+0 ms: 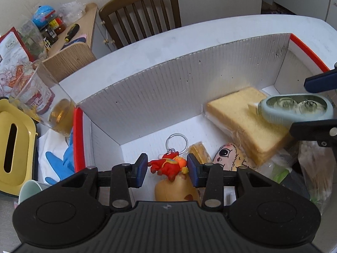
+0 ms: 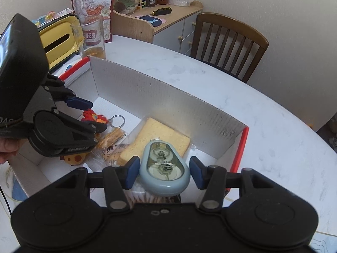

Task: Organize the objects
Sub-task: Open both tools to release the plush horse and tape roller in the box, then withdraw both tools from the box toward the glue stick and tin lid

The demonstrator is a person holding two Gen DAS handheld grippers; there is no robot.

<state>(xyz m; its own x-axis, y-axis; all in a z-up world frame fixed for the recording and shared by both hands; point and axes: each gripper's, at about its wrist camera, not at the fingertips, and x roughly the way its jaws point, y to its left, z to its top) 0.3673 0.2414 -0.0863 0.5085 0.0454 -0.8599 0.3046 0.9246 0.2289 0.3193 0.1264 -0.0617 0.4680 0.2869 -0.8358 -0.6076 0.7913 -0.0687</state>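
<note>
A white corrugated box [image 1: 168, 88] [image 2: 168, 101] with red edges sits on the white table. My left gripper [image 1: 167, 168] [image 2: 95, 116] is low inside its left end, shut on a red toy keychain [image 1: 168, 164] [image 2: 92, 116] whose metal ring trails ahead of it. My right gripper [image 2: 164, 174] [image 1: 300, 106] is shut on a pale blue correction tape [image 2: 164, 168] [image 1: 294, 109], held over wrapped sliced bread [image 1: 238, 113] [image 2: 164, 132] at the box's right end. Under the left gripper lies a yellow rounded toy [image 1: 172, 189] [image 2: 73, 159].
The box also holds a cracker packet [image 1: 199, 149] [image 2: 111, 137] and a cartoon-face packet [image 1: 227, 156]. Left of the box stand a glass with amber liquid [image 1: 42, 97] [image 2: 93, 35], a yellow tissue box [image 1: 12, 147] [image 2: 59, 38], a blue glove [image 1: 61, 162] and a mug [image 1: 29, 189]. A wooden chair [image 1: 143, 12] [image 2: 227, 38] stands behind the table.
</note>
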